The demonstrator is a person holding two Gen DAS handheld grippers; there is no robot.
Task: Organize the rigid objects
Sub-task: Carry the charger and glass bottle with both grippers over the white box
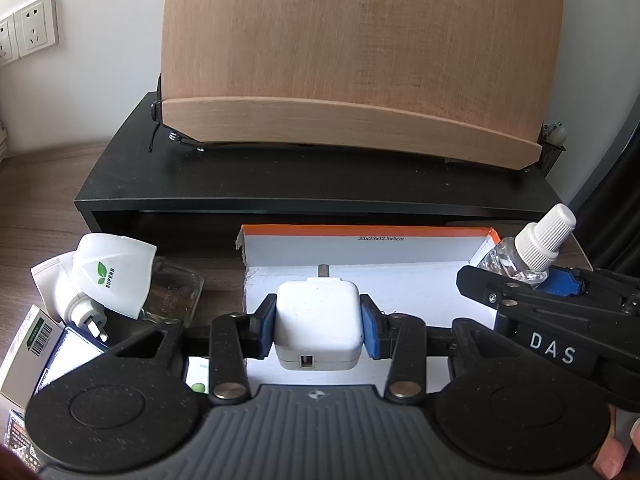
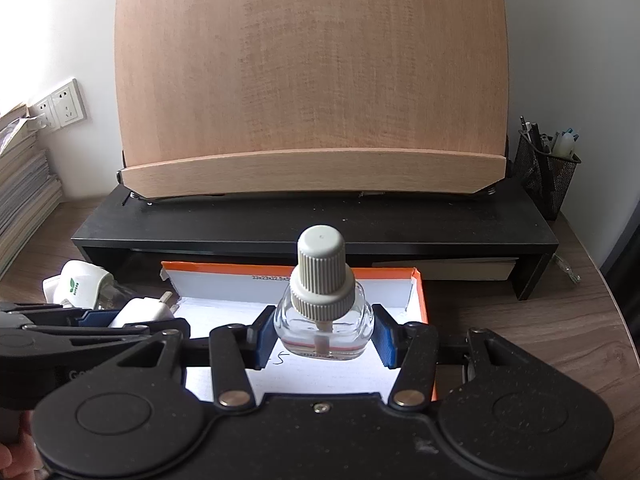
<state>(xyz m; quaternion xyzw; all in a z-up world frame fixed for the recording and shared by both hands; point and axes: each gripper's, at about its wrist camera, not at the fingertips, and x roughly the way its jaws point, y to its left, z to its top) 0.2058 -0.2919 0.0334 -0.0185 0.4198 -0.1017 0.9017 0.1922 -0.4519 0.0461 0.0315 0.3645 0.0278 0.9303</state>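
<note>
My left gripper (image 1: 319, 326) is shut on a white USB charger (image 1: 319, 320) and holds it over the left part of an orange-edged white box (image 1: 400, 280). My right gripper (image 2: 323, 334) is shut on a clear glass bottle with a ribbed white cap (image 2: 322, 308) and holds it over the same box (image 2: 418, 304). In the left wrist view the bottle (image 1: 532, 248) and the right gripper (image 1: 560, 284) are at the right. In the right wrist view the charger (image 2: 142, 312) shows at the left.
A white SUPERB plug-in device (image 1: 112, 276) and small cartons (image 1: 28, 344) lie left of the box. A black riser (image 2: 312, 224) with a wooden stand (image 2: 312, 120) is behind. A mesh pen holder (image 2: 546, 176) stands at the right, stacked books (image 2: 20, 184) at the left.
</note>
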